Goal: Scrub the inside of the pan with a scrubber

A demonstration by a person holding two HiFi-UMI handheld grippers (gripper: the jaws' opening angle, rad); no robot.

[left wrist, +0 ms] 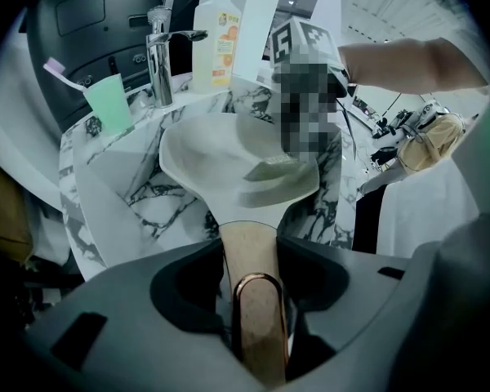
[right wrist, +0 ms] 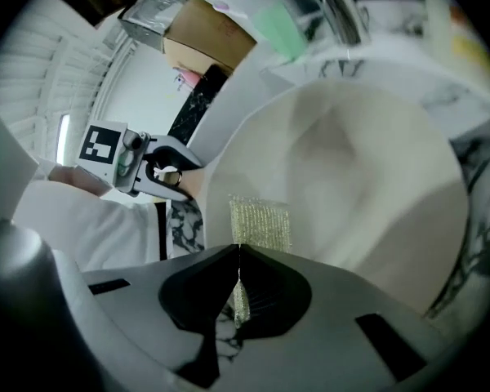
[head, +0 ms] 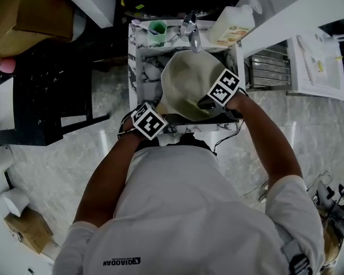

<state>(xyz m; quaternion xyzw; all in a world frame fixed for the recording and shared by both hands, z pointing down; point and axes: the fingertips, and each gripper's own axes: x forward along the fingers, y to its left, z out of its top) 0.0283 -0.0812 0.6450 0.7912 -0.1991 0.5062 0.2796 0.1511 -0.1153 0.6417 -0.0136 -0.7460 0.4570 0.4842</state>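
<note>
**Pan gripped in the sink, scrubber on its inner wall**

The cream round pan (head: 186, 82) with a pale wooden handle (left wrist: 249, 247) sits in the white, dark-veined marble sink (head: 144, 67). At the near left, the left hand-held gripper (left wrist: 255, 300) is clamped on that handle. The right hand-held gripper (right wrist: 238, 278) pinches a thin yellow-green mesh scrubber (right wrist: 260, 223), whose free end lies flat against the pan's inside, by the near rim. On the far side stand a chrome tap (head: 190, 30), a green cup (head: 157, 27) to its left and a pale plastic bottle (head: 232, 24) to its right.

Pan (head: 186, 80) in sink (head: 144, 66), faucet (head: 190, 30) behind
</note>
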